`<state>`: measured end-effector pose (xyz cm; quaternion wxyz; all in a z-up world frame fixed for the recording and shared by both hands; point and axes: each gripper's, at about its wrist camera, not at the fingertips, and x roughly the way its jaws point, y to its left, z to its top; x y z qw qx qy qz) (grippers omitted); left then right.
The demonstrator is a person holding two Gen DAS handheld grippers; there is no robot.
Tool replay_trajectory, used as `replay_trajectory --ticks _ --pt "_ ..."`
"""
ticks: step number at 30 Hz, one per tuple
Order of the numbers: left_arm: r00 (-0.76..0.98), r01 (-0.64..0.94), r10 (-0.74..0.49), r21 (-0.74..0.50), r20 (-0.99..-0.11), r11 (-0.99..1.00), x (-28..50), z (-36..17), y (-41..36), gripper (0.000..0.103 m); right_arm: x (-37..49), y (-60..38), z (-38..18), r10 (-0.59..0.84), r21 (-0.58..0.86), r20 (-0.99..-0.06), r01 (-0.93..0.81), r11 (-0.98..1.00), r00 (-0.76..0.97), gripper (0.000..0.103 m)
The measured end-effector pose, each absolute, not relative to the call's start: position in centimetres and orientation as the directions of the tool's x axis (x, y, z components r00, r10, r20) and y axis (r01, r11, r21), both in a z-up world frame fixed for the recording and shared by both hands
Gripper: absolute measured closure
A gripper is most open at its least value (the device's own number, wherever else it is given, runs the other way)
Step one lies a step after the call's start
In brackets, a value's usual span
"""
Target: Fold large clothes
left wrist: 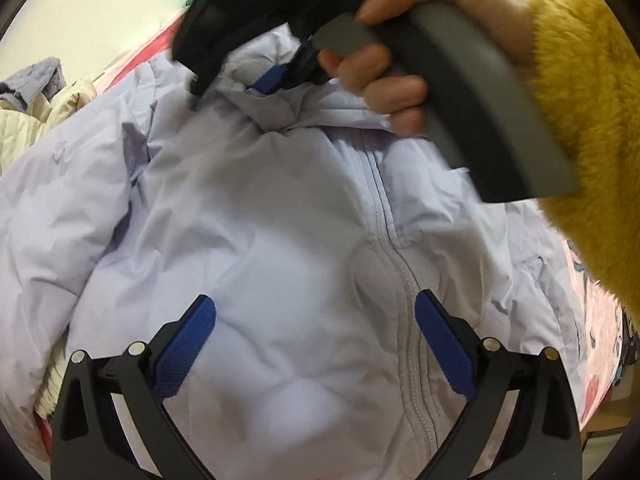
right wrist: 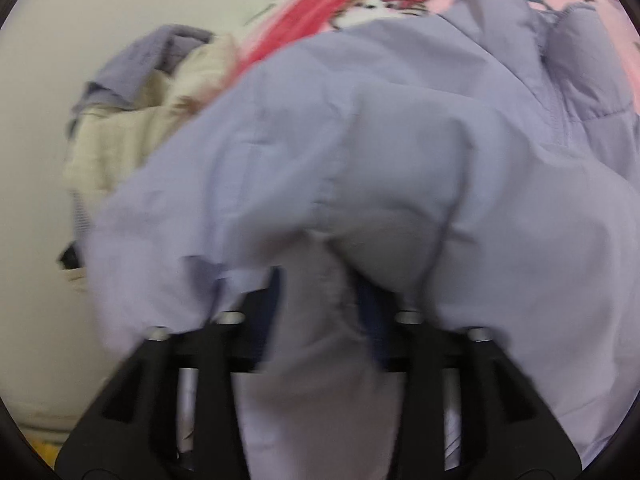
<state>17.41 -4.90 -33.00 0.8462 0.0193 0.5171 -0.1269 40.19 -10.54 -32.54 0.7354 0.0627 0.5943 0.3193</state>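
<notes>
My left gripper (left wrist: 316,340) hovers with its jaws wide apart and holding nothing, low over the chest of the one lilac jacket (left wrist: 260,220) spread on the pink bed (left wrist: 600,320); its zip (left wrist: 400,264) runs from 6 toward 12 o'clock, just inside my right-hand pad. At 12 o'clock my right gripper (left wrist: 280,80) has its jaws clamped on a bunch of jacket near the collar, so it is nearer the top end. One pile of other clothes (right wrist: 132,128) sits at 10 o'clock.
</notes>
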Motion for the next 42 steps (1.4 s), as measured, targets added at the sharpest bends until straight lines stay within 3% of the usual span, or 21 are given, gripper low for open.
replay_trajectory --ticks 4,7,11,14,18,23,24,29,32,34,37,42 --pt "0.477 0.237 -0.201 -0.095 -0.855 0.967 18.1 -31.8 -4.5 0.005 37.6 -12.5 -27.3 0.626 0.482 -0.761 -0.498 0.721 0.17 0.028" --pt "0.519 0.233 -0.205 -0.094 -0.83 0.968 19.3 -30.5 -3.9 0.005 34.7 -16.4 -23.6 0.647 0.475 -0.703 -0.481 0.737 0.297 0.027" --pt "0.575 0.208 -0.242 -0.146 -0.782 0.967 23.8 -29.1 -3.0 0.005 30.5 -24.1 -23.1 0.42 0.304 -0.751 -0.298 0.905 0.51 0.027" --pt "0.609 0.241 -0.252 -0.127 -0.752 0.962 28.0 -29.0 -2.3 0.005 27.4 -28.9 -25.2 0.203 0.116 -0.821 -0.192 0.975 0.534 0.027" --pt "0.635 0.351 -0.305 -0.086 -0.71 0.932 31.7 -29.4 -1.7 0.005 25.0 -33.1 -28.7 0.099 0.058 -0.87 -0.1 0.993 0.484 0.027" --pt "0.555 0.467 -0.377 -0.098 -0.741 0.879 35.4 -30.4 -2.0 0.006 24.8 -34.0 -31.4 0.049 0.009 -0.852 -0.078 0.997 0.522 0.029" --pt "0.541 0.466 -0.388 -0.118 -0.746 0.877 35.8 -30.7 -1.9 0.007 25.0 -33.7 -31.9 0.037 -0.019 -0.847 -0.099 0.995 0.531 0.029" --pt "0.458 0.429 -0.441 -0.243 -0.772 0.87 36.8 -32.4 -1.3 0.058 25.6 -32.2 -34.4 -0.076 -0.214 -0.834 -0.192 0.958 0.547 0.038" --pt "0.436 0.453 -0.438 -0.229 -0.786 0.862 35.8 -32.8 -1.6 0.068 25.2 -31.1 -35.3 -0.222 -0.415 -0.772 -0.207 0.886 0.595 0.039" --pt "0.419 0.46 -0.455 -0.248 -0.786 0.852 35.0 -32.9 -1.3 0.068 25.0 -30.8 -35.5 -0.281 -0.498 -0.736 -0.212 0.841 0.615 0.041" --pt "0.401 0.456 -0.463 -0.267 -0.79 0.849 34.3 -33.1 -0.8 0.068 25.3 -31.3 -35.7 -0.332 -0.557 -0.704 -0.198 0.807 0.628 0.054" --pt "0.366 0.432 -0.51 -0.343 -0.778 0.834 33.9 -33.7 0.6 0.067 26.8 -32.0 -36.4 -0.384 -0.611 -0.683 -0.198 0.767 0.622 0.055"
